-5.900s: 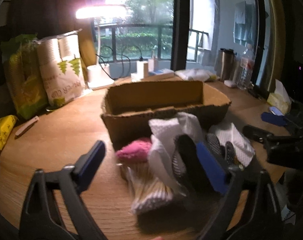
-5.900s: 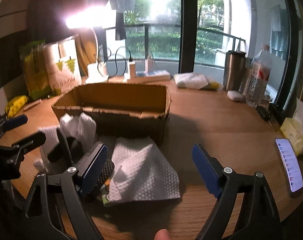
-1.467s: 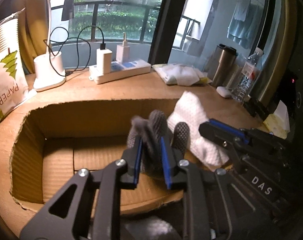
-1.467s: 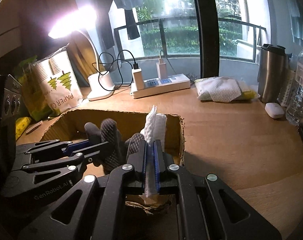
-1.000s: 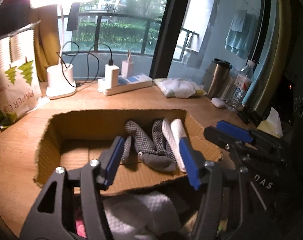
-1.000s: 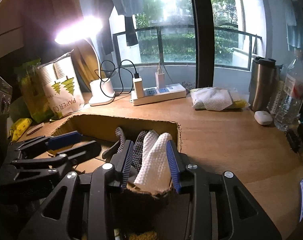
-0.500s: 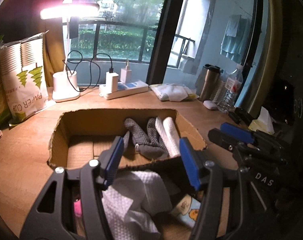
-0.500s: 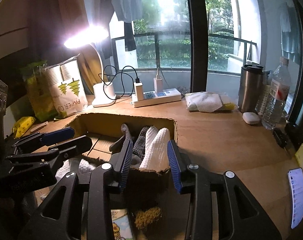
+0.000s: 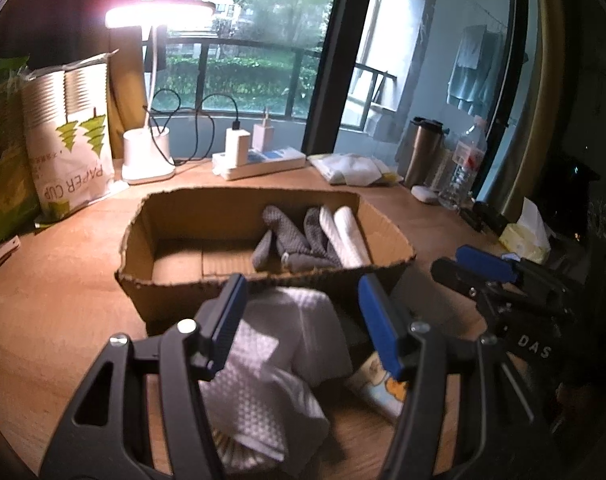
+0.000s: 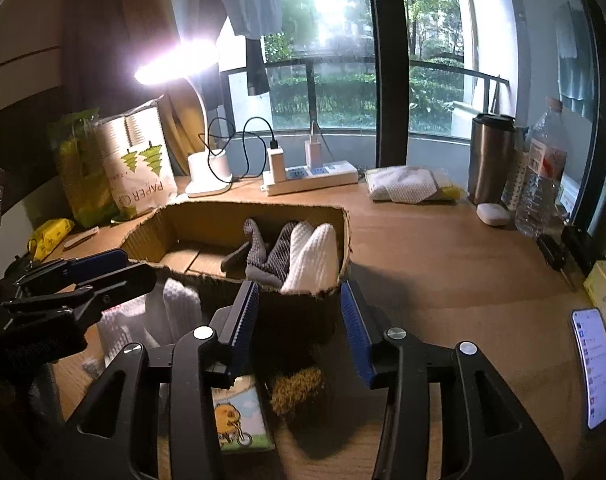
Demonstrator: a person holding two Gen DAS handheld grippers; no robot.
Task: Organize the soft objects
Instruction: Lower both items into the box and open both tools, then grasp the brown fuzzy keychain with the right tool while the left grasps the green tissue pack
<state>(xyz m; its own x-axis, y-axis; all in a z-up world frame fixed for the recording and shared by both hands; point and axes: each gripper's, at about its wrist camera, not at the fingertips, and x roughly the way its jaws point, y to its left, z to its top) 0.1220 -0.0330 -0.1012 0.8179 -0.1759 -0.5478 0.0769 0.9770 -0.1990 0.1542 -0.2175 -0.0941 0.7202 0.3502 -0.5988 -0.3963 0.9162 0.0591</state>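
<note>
A brown cardboard box stands on the wooden table. Grey dotted gloves and a rolled white cloth lie in its right end. My left gripper is open and empty, above a heap of white cloths in front of the box. My right gripper is open and empty, in front of the box's right corner. A yellowish fibre scrubber and a cartoon tissue pack lie below it.
A lit desk lamp, a paper-cup bag, a power strip, a packed cloth, a steel tumbler and a water bottle line the back. A phone lies at the right.
Both grippers let go of the gloves and the white cloth in the box, opened, and drew back toward the table's front edge.
</note>
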